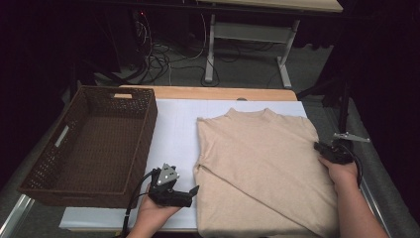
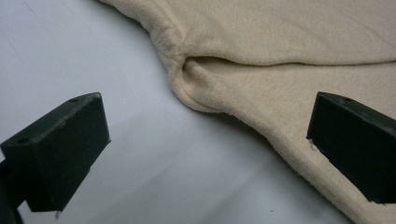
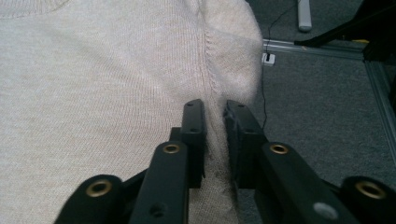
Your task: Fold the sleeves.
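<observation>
Currently: beige sweater (image 1: 262,168) flat on white-covered desk (image 1: 176,134), right of brown wicker basket (image 1: 94,144). Right gripper (image 3: 215,116) at sweater's right edge, fingers (image 3: 194,121) pinched onto a fold of knit. Left gripper (image 2: 205,140) low at sweater's left edge, fingers (image 2: 60,144) wide, straddling the hem, nothing gripped.
</observation>
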### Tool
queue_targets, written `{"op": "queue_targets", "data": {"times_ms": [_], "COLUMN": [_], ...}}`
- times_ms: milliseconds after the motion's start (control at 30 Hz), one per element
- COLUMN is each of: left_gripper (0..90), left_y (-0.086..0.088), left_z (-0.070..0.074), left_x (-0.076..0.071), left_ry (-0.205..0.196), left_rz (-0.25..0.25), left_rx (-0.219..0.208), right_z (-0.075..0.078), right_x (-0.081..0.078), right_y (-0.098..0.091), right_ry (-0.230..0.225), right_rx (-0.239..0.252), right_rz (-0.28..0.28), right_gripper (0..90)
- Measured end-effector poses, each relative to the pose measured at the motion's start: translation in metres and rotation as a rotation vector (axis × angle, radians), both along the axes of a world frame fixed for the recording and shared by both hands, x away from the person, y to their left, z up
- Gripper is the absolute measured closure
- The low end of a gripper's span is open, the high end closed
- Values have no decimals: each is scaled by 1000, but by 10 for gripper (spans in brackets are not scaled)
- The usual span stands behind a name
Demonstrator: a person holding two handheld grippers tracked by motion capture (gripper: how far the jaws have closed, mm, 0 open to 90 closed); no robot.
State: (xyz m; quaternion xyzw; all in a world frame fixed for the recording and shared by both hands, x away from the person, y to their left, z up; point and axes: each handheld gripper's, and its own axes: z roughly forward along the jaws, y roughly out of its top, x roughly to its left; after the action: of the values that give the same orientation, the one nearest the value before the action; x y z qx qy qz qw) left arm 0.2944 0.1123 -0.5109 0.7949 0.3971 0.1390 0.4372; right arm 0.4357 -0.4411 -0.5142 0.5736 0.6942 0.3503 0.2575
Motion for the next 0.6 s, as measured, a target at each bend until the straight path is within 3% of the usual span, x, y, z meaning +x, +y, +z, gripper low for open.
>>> {"op": "queue_targets", "data": {"times_ms": [133,267,467,600], "left_gripper": [0,0,0,0], "left_y": [-1,-1,1,2], "left_z": [-1,-1,1,3], "left_x": [0,-1,-1,-1], "left_ry": [5,9,5,-1], "left_rz": [0,1,1,1], "left_rx": [-1,-11,-19,-23], "right_z": [3,12,28,41], "right_x": [1,-1,-9,-17], "right_y": [2,13,29,50], "right_ry": [9,9,-42,-78], "right_rx": [-21,-84,-89,-107], "right_rz": [11,45,92,149], "right_gripper": [857,861,861,861]}}
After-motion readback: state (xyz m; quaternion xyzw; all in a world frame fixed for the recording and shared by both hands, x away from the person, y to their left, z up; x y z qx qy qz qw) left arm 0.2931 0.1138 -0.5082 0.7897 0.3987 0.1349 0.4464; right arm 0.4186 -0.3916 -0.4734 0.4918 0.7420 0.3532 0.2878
